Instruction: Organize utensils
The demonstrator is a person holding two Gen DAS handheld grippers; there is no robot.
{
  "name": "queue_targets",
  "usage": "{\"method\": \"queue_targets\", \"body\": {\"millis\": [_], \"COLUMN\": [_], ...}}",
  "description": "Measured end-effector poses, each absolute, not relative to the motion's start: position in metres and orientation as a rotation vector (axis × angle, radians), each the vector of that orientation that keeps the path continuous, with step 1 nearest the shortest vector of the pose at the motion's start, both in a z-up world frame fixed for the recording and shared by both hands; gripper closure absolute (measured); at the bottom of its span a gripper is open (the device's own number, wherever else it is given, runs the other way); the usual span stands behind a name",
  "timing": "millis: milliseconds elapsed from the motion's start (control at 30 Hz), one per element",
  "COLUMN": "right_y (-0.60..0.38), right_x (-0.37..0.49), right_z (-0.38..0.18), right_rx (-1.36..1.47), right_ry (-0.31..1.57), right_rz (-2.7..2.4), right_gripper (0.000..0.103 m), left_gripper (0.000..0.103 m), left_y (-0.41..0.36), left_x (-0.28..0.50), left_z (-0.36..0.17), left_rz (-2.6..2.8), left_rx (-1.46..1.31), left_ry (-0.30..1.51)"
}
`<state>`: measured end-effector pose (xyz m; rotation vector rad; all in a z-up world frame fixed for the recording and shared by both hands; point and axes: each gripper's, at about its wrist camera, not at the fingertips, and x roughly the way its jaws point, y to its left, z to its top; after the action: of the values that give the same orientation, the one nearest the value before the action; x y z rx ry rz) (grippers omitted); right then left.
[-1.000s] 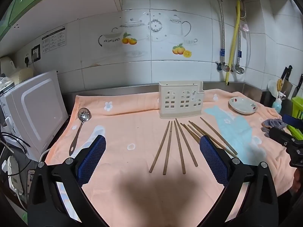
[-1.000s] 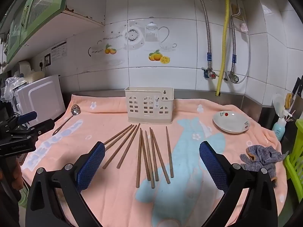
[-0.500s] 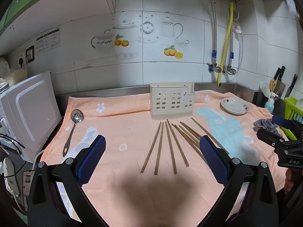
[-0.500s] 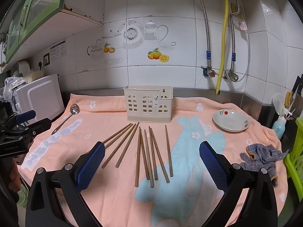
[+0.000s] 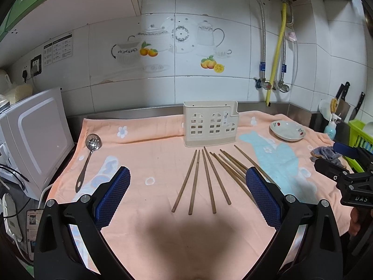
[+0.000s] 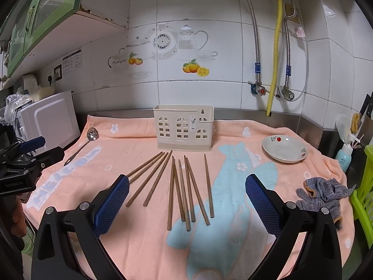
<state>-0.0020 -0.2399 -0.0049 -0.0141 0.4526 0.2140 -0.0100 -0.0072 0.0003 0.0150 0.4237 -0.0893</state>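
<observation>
Several brown wooden chopsticks [image 5: 209, 175] [image 6: 184, 186] lie fanned out on a peach towel [image 5: 151, 154] [image 6: 130, 144]. Behind them a cream plastic utensil holder [image 5: 209, 124] [image 6: 184, 127] stands upright and looks empty. At the left of the towel lies a metal slotted spoon [image 5: 89, 154] [image 6: 87, 140]. My left gripper [image 5: 187, 196] hangs open above the near ends of the chopsticks, holding nothing. Over the near ends, a little to the right, my right gripper [image 6: 186, 200] is also open and empty. Each gripper shows at the edge of the other's view.
A white microwave [image 5: 35, 137] [image 6: 49, 119] stands left of the towel. At the right are a shallow white dish [image 5: 288, 130] [image 6: 284, 149], a grey knitted cloth [image 6: 326, 193] and a green rack [image 6: 363, 196]. Pipes [image 6: 275, 53] run down the tiled wall.
Both grippers stay open. The left view has swung a little so the holder and chopsticks sit further left; the right view is almost unchanged.
</observation>
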Motion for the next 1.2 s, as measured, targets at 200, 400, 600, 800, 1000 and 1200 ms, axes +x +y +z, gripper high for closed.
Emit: {"method": "queue_targets", "body": {"millis": [200,400,600,800,1000,1200], "right_y": [-0.2397,-0.2379,-0.2365,-0.2353,-0.2363,-0.234], "right_x": [-0.0021,-0.0021,-0.002,-0.0017,-0.0017,-0.0019], "right_z": [-0.0051,-0.0052,-0.0045,-0.0046,-0.0049,-0.0056], "right_rx": [-0.014,-0.015,-0.016,-0.018,-0.017,-0.018], "right_ry": [0.452,0.454,0.453,0.454,0.454,0.456], "right_rz": [0.214,0.218,0.216,0.217,0.217,0.216], "right_gripper": [0.006,0.006,0.006,0.006,0.006,0.006], "left_gripper": [0.005,0.005,0.005,0.005,0.005,0.005], "left_y": [-0.0074,-0.0074,-0.0073,-0.0077,-0.007,-0.0069], "left_x": [-0.0089,-0.009,-0.0092,-0.0087,-0.0078,-0.0069], "left_z": [0.0002,0.0003,0.0006,0.0014,0.0011,0.0001], "left_rz": [-0.088,-0.087,-0.086,-0.086,-0.087,-0.085], "left_rx": [0.013,0.013,0.011,0.009,0.007,0.008], "left_ry": [0.424,0.424,0.424,0.422,0.423,0.427]}}
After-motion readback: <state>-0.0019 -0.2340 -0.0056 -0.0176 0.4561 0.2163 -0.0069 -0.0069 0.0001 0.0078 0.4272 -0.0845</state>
